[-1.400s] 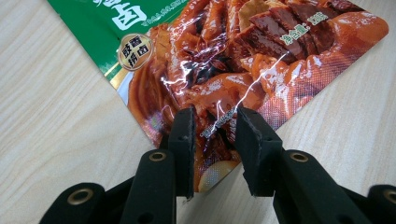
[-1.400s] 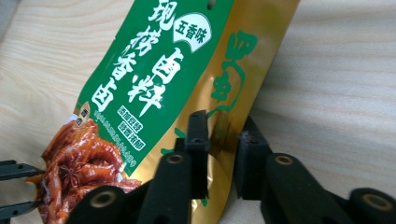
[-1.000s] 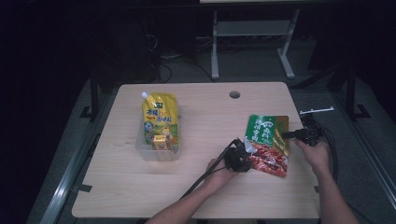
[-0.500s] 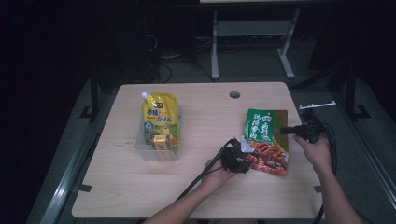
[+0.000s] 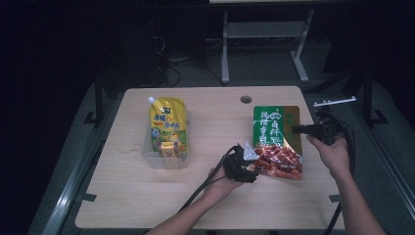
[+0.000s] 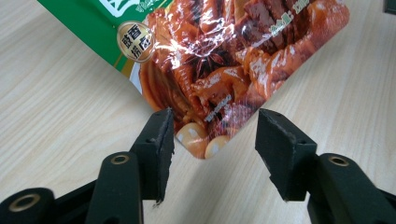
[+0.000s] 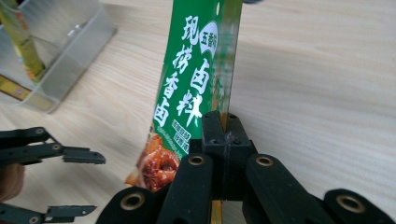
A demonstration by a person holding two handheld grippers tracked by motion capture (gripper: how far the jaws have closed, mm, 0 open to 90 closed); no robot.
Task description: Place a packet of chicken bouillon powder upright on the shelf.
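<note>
Left gripper [image 5: 255,169] just spread open off the snack pouch [image 5: 275,142]'s corner; right gripper [image 5: 296,129] has lifted it, pinching its edge. Pouch hangs off the desk [image 5: 205,196], right of the clear bin [image 5: 165,159].

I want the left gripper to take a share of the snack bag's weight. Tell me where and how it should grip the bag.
Grip the flat sealed corner at the red end of the snack bag, coming straight in as the left gripper now points. That corner already lies between its open jaws, which have just been opening. The right gripper is shut on the green edge, tilting the bag, so the opposite end probably balances best.
</note>
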